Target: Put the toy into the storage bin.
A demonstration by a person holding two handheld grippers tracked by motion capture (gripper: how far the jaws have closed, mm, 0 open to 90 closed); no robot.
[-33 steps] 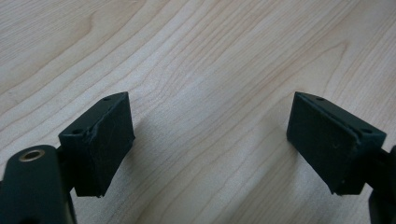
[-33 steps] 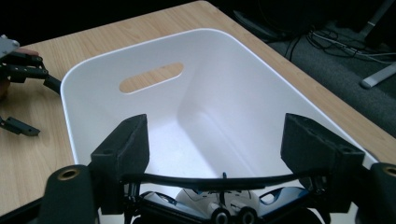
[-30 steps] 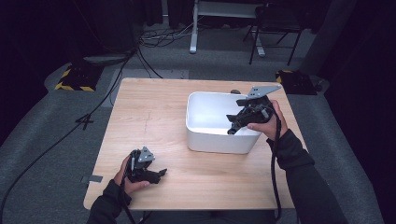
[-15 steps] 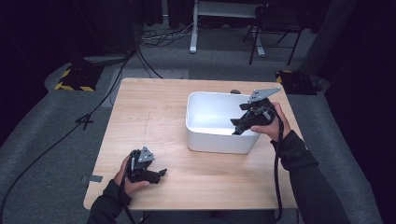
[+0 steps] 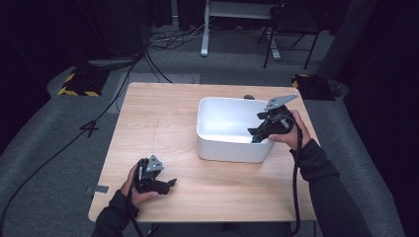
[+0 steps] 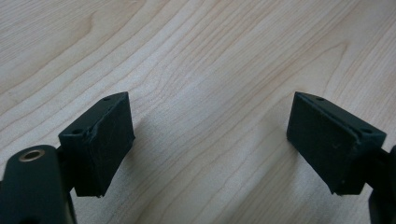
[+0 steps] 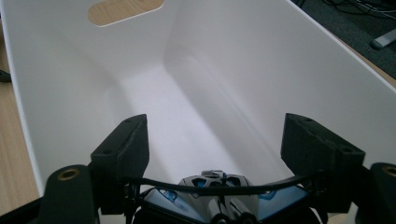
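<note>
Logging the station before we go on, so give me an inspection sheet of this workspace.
Surface: wooden table, bare apart from the bin.
Job's things: white bin, nothing on its floor; small grey and blue object, unidentifiable, between the right jaws.
Clutter: nothing seen.
Grippers: left gripper open, low over the table; right gripper inside the bin, apparently gripping the object.
Cables: gripper cable along the right sleeve; floor cables behind.
Surroundings: hazard-striped block, chair.
</note>
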